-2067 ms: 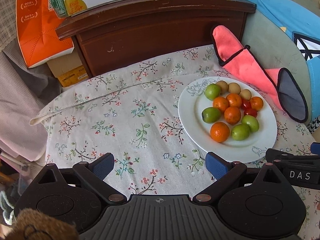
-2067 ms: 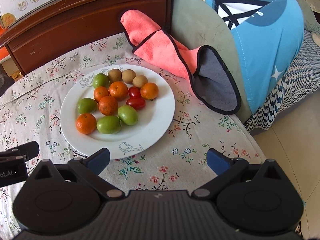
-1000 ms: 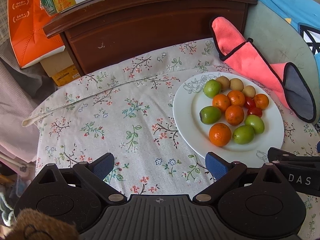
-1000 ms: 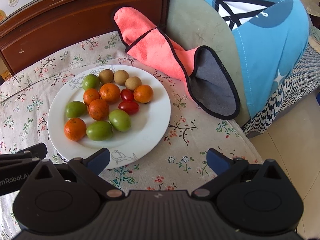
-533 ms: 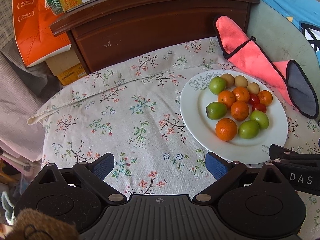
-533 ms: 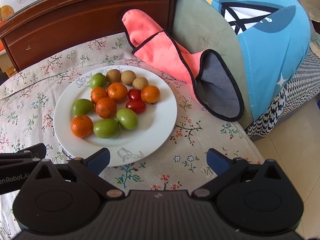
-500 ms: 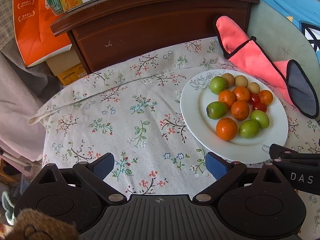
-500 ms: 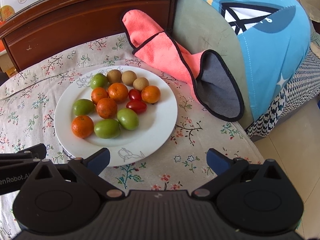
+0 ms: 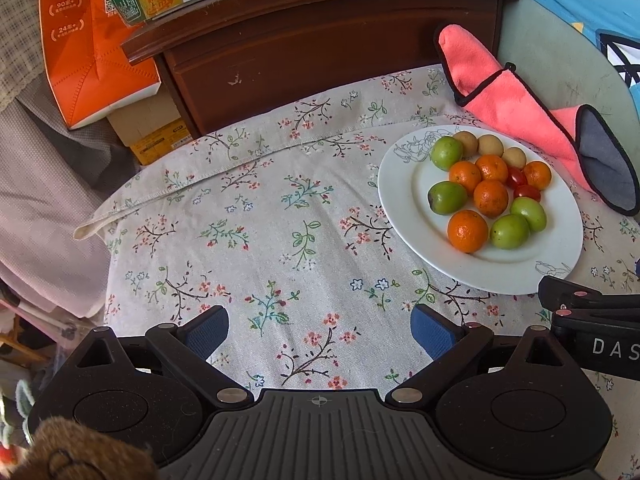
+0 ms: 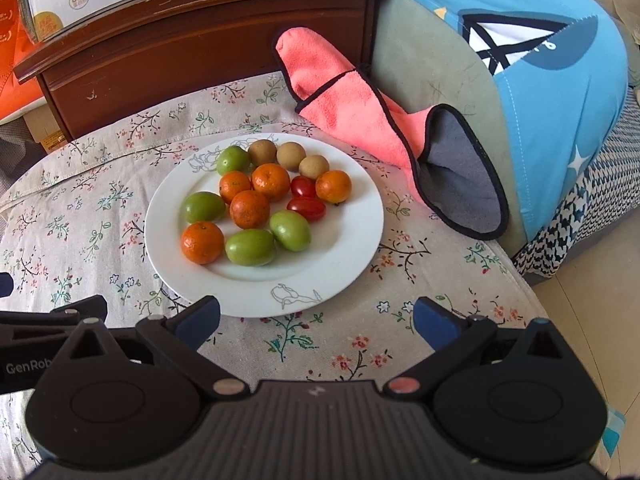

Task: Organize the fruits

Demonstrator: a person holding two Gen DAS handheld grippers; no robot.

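A white plate (image 10: 352,264) sits on the floral tablecloth and holds mixed fruit: several oranges (image 10: 202,242), several green fruits (image 10: 250,247), two cherry tomatoes (image 10: 306,208) and three brown longans (image 10: 291,155). The plate also shows at the right of the left wrist view (image 9: 404,204). My right gripper (image 10: 316,320) is open and empty, just in front of the plate's near rim. My left gripper (image 9: 320,328) is open and empty over bare cloth, left of the plate.
A pink cloth with a grey lining (image 10: 360,116) lies behind the plate against a blue and grey cushion (image 10: 540,60). A dark wooden cabinet (image 9: 320,44) stands at the back with a milk carton box on top. An orange box (image 9: 92,40) stands at the left.
Both grippers have shifted slightly, so the plate sits a little differently in each view. The fruit has not moved and both grippers stay open.
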